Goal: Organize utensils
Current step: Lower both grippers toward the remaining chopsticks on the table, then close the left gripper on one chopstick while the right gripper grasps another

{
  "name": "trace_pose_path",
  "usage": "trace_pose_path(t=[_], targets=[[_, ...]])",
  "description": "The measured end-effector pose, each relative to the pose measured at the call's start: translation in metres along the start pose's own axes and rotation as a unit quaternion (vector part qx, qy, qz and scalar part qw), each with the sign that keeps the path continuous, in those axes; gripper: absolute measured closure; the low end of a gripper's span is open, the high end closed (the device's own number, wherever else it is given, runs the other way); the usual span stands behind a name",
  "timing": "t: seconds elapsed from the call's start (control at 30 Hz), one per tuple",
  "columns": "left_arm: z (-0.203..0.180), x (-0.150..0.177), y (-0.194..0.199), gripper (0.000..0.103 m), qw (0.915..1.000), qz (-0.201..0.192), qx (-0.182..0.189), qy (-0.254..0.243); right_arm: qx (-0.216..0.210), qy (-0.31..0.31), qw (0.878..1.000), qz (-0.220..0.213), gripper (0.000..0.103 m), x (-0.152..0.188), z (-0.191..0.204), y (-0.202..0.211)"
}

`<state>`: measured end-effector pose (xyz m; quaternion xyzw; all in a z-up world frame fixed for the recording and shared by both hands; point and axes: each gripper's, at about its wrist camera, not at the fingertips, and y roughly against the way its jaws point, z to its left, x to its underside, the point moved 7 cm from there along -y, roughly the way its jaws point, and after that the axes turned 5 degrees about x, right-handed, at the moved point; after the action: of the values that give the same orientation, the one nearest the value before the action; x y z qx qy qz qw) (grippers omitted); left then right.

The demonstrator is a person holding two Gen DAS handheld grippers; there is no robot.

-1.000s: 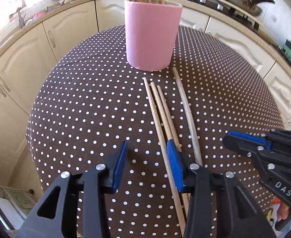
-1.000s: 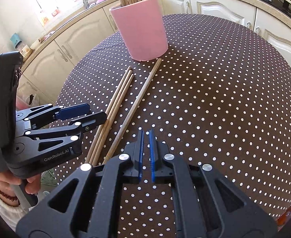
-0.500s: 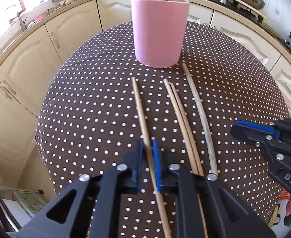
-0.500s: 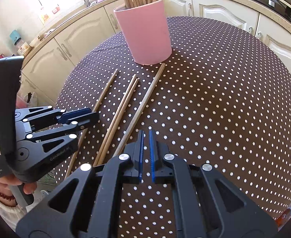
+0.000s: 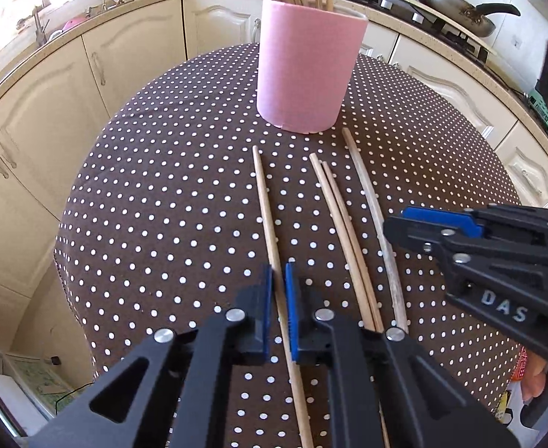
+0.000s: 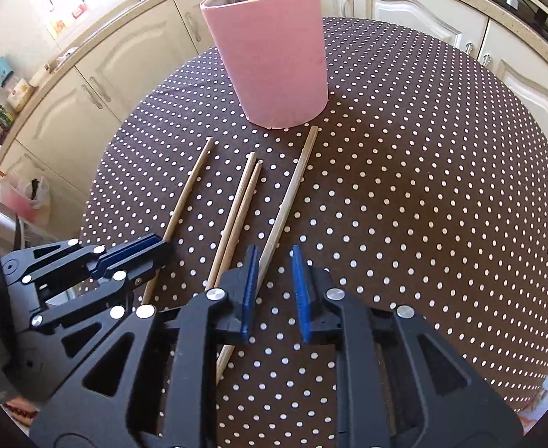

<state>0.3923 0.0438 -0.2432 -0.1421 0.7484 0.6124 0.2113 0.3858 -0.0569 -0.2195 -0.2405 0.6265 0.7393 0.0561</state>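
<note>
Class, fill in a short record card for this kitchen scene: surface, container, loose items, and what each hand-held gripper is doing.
Surface: dotted tablecloth
Container: pink cup, upright, holding sticks
Loose items: four chopsticks lying in front of the cup; leftmost chopstick lies apart, middle pair side by side, pale chopstick rightmost
Left hand-held gripper: shut on the leftmost chopstick
Right hand-held gripper: open, over the pale chopstick's near end
</note>
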Motion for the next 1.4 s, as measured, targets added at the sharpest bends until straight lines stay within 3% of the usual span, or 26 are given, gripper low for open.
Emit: trace_pose_path(t=[0.23,0.5,0.57,0.97,1.4], targets=[[0.001,0.002,0.002,0.095,1.0000,-0.001,-0.001,-0.003,0.017,0.012,1.000,0.012,0.084,-0.013,0.016,-0.014],[-0.001,0.001,0.001,0.095,1.0000,0.000,-0.006,-0.007,0.060,0.079,0.995,0.017,0.084,-0.018,0.045,-0.022],[-0.003,0.001,-0.001,0.095,0.9999,0.001,-0.009,-0.009,0.057,0.083,0.995,0.017,0.090,-0.019,0.048,-0.023],[-0.002,0.001,0.000,0.097,0.9998,-0.004,-0.018,-0.006,0.019,0.067,0.998,0.006,0.097,0.001,0.023,-0.013],[-0.002,0.002,0.015,0.098,0.9993,-0.029,0.020,0.012,-0.033,0.050,0.998,-0.024,0.097,0.023,-0.009,0.015]])
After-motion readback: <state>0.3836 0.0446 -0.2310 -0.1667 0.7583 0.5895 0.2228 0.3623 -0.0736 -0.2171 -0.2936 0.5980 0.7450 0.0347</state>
